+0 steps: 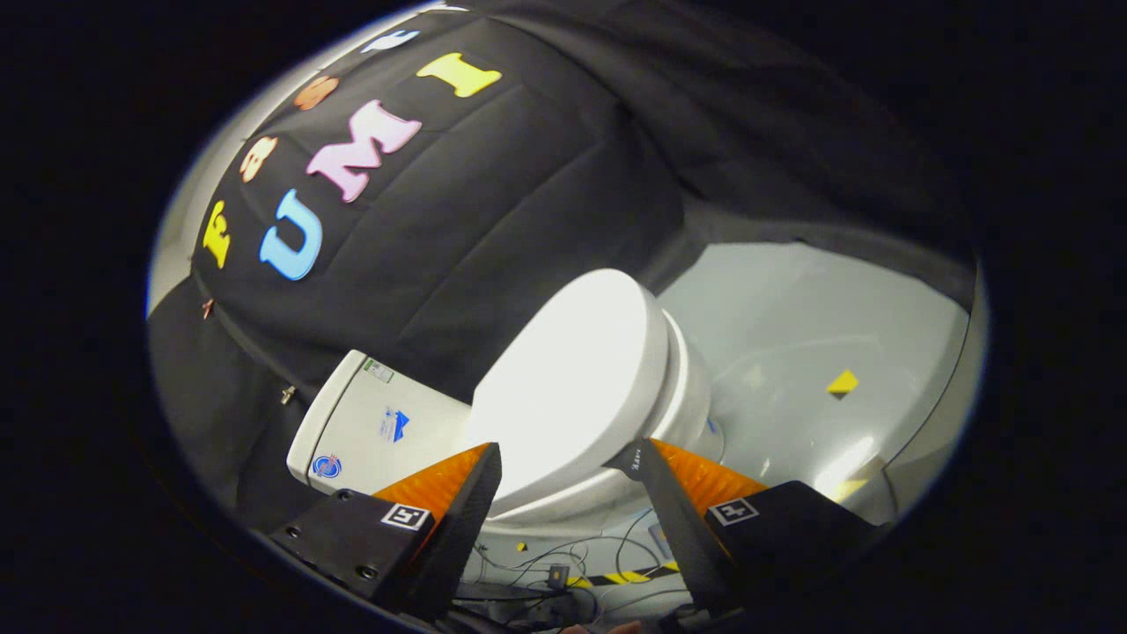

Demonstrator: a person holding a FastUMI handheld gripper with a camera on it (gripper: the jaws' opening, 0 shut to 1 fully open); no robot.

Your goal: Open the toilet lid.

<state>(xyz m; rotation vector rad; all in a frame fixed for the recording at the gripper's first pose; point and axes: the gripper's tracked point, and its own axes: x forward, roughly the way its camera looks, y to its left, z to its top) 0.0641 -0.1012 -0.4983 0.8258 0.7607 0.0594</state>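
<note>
My tongs [553, 458] stand wide apart and empty, gripping nothing; whether the fingertips [482, 462] graze the lid's near edge I cannot tell. Below them lie loose cables [563, 563] on the floor [792, 335]. Just ahead, spanning the gap between the fingers, sits the toilet lid [572, 379], closed flat on the bowl [691, 396]. I judge it a rigid, smooth plastic shell, fairly light but slippery and glossy, turning on a hinge at the tank side. The sound place to take hold is the free front rim, away from the hinge, with one finger slipped under the lip. Beyond the lid stands the tank [370, 431], backed by the booth's black cloth wall [493, 194].
</note>
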